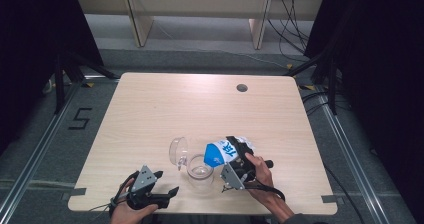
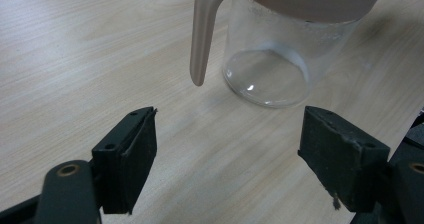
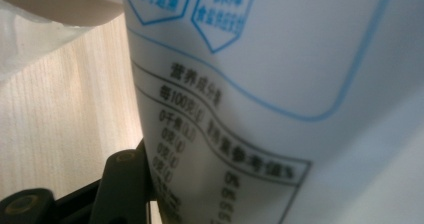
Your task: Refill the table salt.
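Note:
A clear glass jug [image 1: 200, 173] with a beige rim and handle [image 2: 201, 39] stands near the table's front edge. Just above and to the right of it, a white and blue printed bag [image 1: 220, 154] is tilted with its lower end over the jug's mouth. My right gripper [image 1: 235, 151] is shut on this bag, whose label [image 3: 275, 84] lies close to the camera in the right gripper view, beside one black finger [image 3: 122, 181]. My left gripper [image 1: 167, 182] rests to the left of the jug, open and holding nothing, its jaws [image 2: 227, 159] pointing at the jug's base.
A clear round lid-like piece [image 1: 178, 151] stands on edge just behind and to the left of the jug. The wooden table [image 1: 200, 109] has a cable hole [image 1: 242, 88] at the back right. Dark frames and cables surround the table.

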The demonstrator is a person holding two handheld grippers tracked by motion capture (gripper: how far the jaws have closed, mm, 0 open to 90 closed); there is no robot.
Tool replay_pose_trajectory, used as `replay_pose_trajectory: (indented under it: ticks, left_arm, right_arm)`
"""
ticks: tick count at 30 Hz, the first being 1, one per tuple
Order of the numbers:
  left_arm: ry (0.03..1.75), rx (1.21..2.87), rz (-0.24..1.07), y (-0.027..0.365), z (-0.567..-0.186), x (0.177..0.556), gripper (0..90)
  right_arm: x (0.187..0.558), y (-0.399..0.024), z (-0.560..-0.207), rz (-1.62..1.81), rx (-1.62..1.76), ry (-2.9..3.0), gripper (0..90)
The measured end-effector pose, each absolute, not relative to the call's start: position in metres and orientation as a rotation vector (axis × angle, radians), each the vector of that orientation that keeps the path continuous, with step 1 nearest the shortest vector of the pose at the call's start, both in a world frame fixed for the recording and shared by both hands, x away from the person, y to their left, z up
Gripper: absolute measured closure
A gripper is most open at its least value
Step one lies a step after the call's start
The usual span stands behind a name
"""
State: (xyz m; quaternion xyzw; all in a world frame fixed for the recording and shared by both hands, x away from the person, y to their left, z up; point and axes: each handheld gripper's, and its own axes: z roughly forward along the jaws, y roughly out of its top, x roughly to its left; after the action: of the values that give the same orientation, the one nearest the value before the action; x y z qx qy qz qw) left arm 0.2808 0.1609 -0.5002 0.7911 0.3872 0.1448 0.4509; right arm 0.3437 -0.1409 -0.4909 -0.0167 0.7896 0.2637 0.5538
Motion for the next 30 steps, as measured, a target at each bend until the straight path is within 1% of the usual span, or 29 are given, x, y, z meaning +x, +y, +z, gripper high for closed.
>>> replay_pose_trajectory:
  ticks: [1,4,17,19,21,25,28,30]
  left_arm:
    - [0.937,1.968,0.369,0.1619,-0.4998,0.2816,22.6]
    - [0.957,1.960,0.356,0.1610,-0.5000,0.2808,22.6]
    - [0.931,1.969,0.367,0.1613,-0.5004,0.2817,22.6]
    - [0.931,1.969,0.367,0.1612,-0.5004,0.2817,22.6]
    - [0.935,1.969,0.364,0.1609,-0.5007,0.2814,22.6]
    - [0.936,1.970,0.367,0.1606,-0.5008,0.2813,22.6]
    - [0.934,1.971,0.367,0.1606,-0.5008,0.2814,22.5]
    - [0.928,1.974,0.367,0.1607,-0.5009,0.2817,22.6]
  right_arm:
    - [0.3443,-0.1407,-0.4907,0.620,-0.063,1.854,46.0]
    - [0.3417,-0.1389,-0.4896,0.582,-0.072,1.841,46.1]
    - [0.3404,-0.1366,-0.4913,0.547,-0.078,1.825,46.3]
    - [0.3410,-0.1361,-0.4889,0.522,-0.125,1.809,46.3]
    - [0.3413,-0.1362,-0.4908,0.556,-0.106,1.815,46.5]
    - [0.3394,-0.1365,-0.4904,0.519,-0.098,1.792,46.5]
    - [0.3417,-0.1365,-0.4834,0.451,-0.210,1.752,46.5]
    - [0.3404,-0.1364,-0.4895,0.496,-0.135,1.769,46.5]
